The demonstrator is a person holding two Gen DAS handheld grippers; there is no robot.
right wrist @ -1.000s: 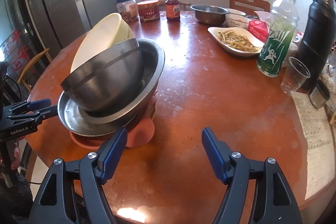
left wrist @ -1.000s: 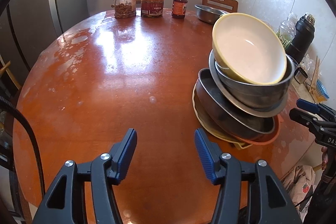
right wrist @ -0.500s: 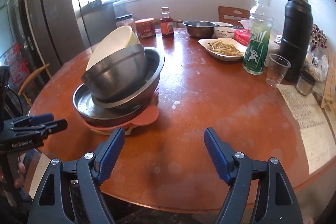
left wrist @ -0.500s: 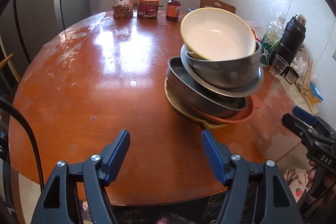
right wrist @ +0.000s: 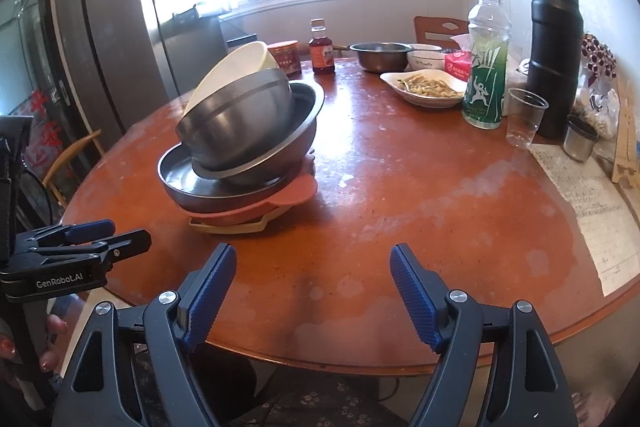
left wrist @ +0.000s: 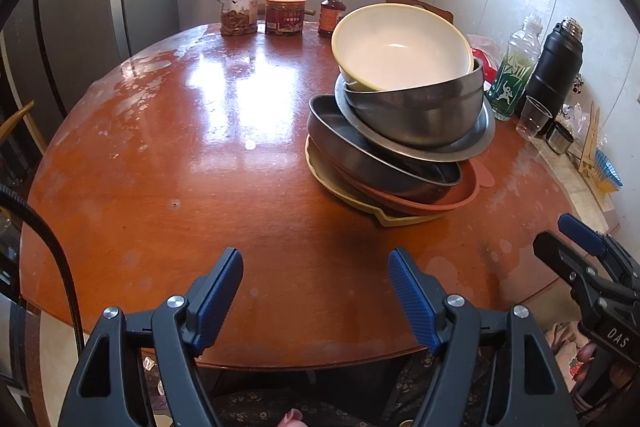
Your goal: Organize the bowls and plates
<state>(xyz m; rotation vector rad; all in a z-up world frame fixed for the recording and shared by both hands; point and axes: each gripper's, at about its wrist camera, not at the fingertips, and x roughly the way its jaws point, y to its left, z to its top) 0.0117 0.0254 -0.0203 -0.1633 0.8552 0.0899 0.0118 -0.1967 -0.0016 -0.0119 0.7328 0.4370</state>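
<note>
A leaning stack of dishes stands on the round wooden table (left wrist: 200,163). From the top: a cream bowl (left wrist: 400,47) (right wrist: 236,71), a steel bowl (left wrist: 420,107) (right wrist: 240,115), a steel plate (left wrist: 472,143), a steel pan (left wrist: 352,147) (right wrist: 188,179), a terracotta dish (left wrist: 460,197) (right wrist: 296,195) and a yellow plate (left wrist: 340,187) (right wrist: 232,227). My left gripper (left wrist: 316,283) is open and empty over the table's near edge, left of the stack. My right gripper (right wrist: 312,279) is open and empty at the near edge, right of the stack.
At the back stand two jars (left wrist: 239,10) and a sauce bottle (left wrist: 333,11). On the right are a green bottle (right wrist: 486,67), a black flask (right wrist: 554,55), a plastic cup (right wrist: 524,117), a plate of food (right wrist: 426,89), a steel bowl (right wrist: 380,55) and papers (right wrist: 588,203). A fridge (right wrist: 116,39) is left.
Both grippers have pulled back from the stack toward the table's near edge. The stack looks smaller and farther away. Both stay open.
</note>
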